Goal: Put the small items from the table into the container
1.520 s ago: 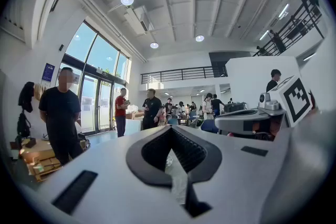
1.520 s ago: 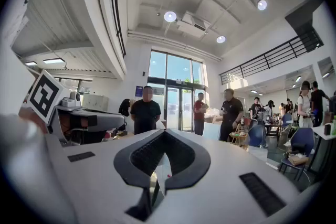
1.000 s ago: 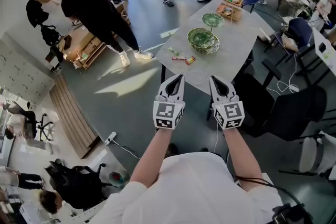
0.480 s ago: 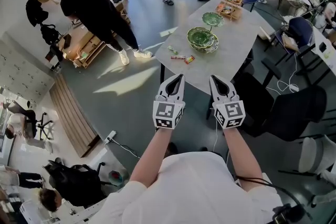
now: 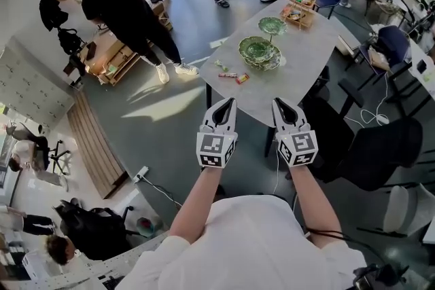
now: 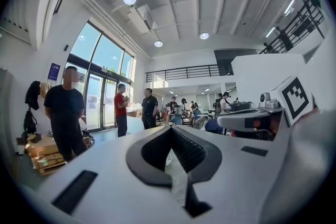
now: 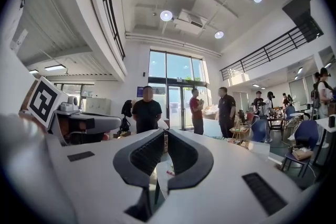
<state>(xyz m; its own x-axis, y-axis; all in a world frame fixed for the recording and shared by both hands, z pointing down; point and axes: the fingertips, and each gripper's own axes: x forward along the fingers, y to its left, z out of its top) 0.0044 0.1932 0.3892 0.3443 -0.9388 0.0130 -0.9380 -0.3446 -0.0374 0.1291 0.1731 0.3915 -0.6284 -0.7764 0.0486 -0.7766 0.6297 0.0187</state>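
Left tool (image 5: 233, 100) & right tool (image 5: 275, 102): both pinched tight, empty, held level side by side short of the desk (image 5: 306, 71), prob. an approach pose. Small items (image 5: 234, 76) lie near desk's edge, beside green bowl (image 5: 257, 51), not yet picked.

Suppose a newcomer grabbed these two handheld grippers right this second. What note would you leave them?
Left gripper: shut, empty, pointing toward the table.
Right gripper: shut, empty, alongside it.
Small wrapped items: loose on the grey table, near its left edge in the head view.
Stacked green bowls sit just beyond them; a wooden basket stands at the far end.
Done: nothing; every item still lies on the table.
Left: pick up each item and drop it in the bowls or basket, whichever is meant.
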